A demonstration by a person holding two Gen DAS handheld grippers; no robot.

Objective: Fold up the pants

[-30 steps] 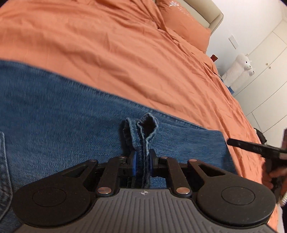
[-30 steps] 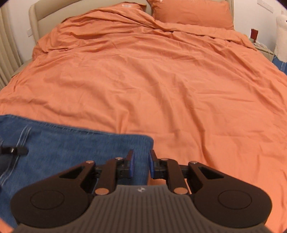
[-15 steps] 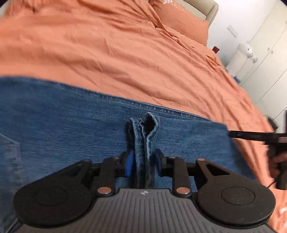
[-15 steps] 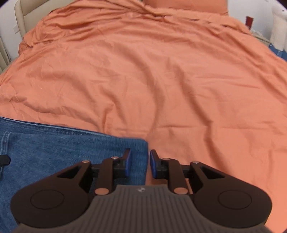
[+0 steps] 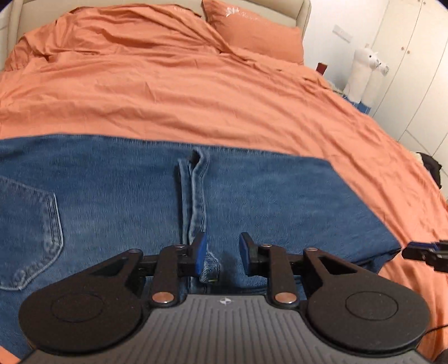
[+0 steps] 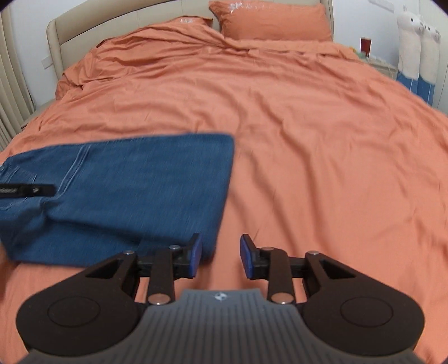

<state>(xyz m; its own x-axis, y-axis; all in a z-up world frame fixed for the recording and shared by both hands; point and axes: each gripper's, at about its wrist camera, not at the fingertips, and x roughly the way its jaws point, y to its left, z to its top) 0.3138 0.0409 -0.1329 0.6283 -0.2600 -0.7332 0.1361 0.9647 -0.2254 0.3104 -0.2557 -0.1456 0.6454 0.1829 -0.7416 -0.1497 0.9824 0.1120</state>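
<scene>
Orange-covered bed (image 6: pixel 308 140) — folded jeans (image 6: pixel 126 190), pillow (image 6: pixel 274 22) on it.

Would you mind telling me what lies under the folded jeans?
The folded jeans rest on the orange duvet, which shows all around them. Whatever sits directly beneath the denim is covered.

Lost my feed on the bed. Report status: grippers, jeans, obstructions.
Left gripper jaws open, closing slightly; raised denim ridge against one pad, unclamped. Right gripper jaws opening, empty, over orange duvet. Jeans folded flat. Nothing in the way.
</scene>
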